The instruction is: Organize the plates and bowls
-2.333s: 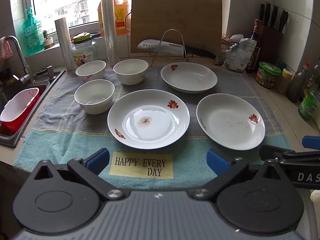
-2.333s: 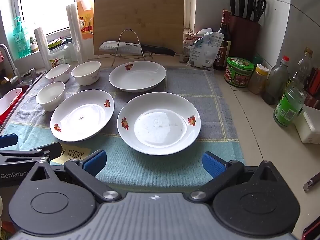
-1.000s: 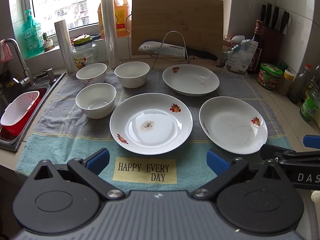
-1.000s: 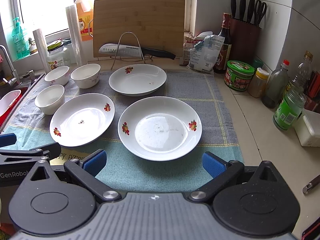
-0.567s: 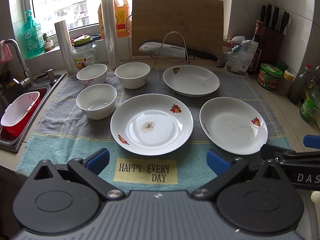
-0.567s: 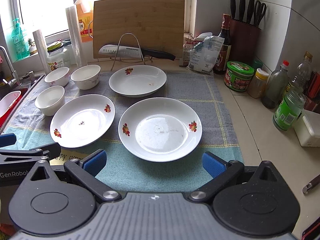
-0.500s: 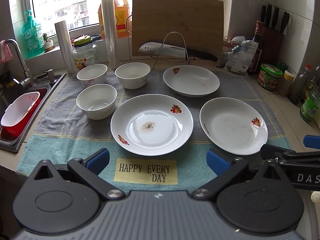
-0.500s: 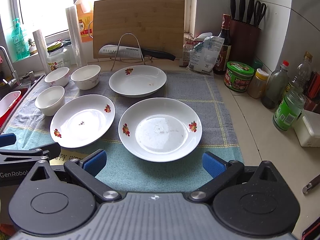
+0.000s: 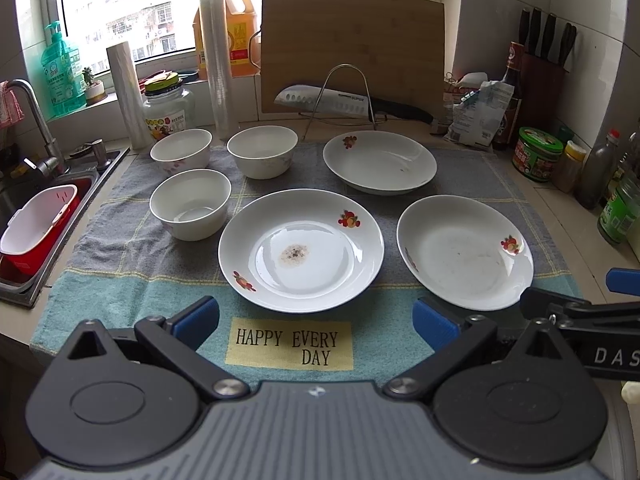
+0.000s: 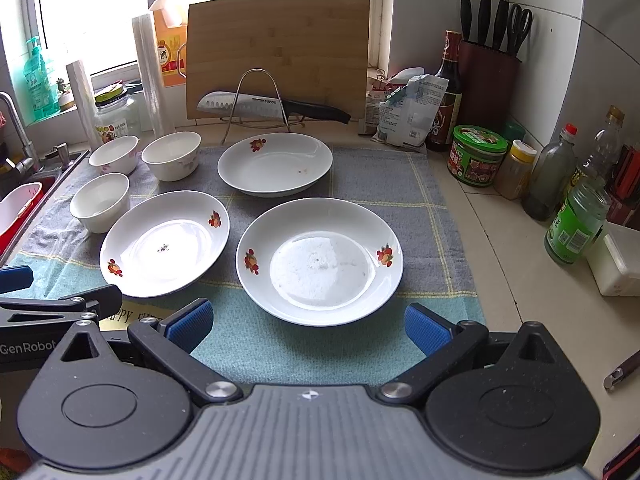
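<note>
Left wrist view, step: nothing is being stacked yet; three plates and three bowls are lying apart on the towel [image 9: 120, 272]; by my judgement the task is only starting
Left gripper [image 9: 316, 320]: hanging above the towel's near edge, its jaws spread wide and holding nothing; the blue pads [image 9: 196, 316] are flanking the "HAPPY EVERY DAY" label [image 9: 289, 343]
Middle plate [image 9: 301, 250]: sitting just ahead of the gripper; round, white, glossy glazed ware with fruit motifs and a brownish speck patch at its centre
Right plate [image 9: 464, 252]: lying just beside the middle plate, not touching; shallow, faintly smeared
Far plate [image 9: 379, 161]: resting behind the other two, near the wire rack [image 9: 344, 96]
Bowls: the near bowl [image 9: 190, 203], the left rear bowl [image 9: 181, 152] and the right rear bowl [image 9: 262, 151] are clustering on the towel's left; deep, white, smooth
Right wrist view, right gripper [image 10: 307, 328]: jaws are standing fully apart, empty, facing the right plate [image 10: 319, 261]
Other dishes: the middle plate [image 10: 164, 243] and far plate [image 10: 275, 163] are showing bright glare; the bowls are sitting at far left
Towel [image 10: 424, 196]: soft, woven, grey and teal with thin yellow lines
Next move: likely calling for a pinch on one plate's thin rim, lifting it and setting it onto another; the slick glaze is probably asking for a firm, level hold
</note>
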Action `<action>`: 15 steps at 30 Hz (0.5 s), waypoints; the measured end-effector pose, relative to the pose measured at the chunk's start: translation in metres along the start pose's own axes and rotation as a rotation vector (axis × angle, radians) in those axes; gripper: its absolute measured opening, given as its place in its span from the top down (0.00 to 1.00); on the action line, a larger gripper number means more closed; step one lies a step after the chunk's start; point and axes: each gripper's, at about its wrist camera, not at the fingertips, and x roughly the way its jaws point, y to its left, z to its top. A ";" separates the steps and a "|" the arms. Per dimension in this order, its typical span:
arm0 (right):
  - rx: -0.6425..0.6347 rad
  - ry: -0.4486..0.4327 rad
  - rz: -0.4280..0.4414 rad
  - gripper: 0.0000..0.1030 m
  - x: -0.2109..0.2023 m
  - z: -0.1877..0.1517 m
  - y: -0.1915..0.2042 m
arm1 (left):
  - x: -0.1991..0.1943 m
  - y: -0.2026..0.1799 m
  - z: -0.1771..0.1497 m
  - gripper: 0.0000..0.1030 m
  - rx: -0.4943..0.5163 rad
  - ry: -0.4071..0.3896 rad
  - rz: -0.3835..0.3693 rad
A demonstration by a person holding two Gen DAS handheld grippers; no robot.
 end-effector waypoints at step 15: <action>-0.031 -0.060 0.052 0.00 -0.002 -0.004 -0.005 | 0.005 -0.001 -0.002 0.01 0.015 -0.014 -0.054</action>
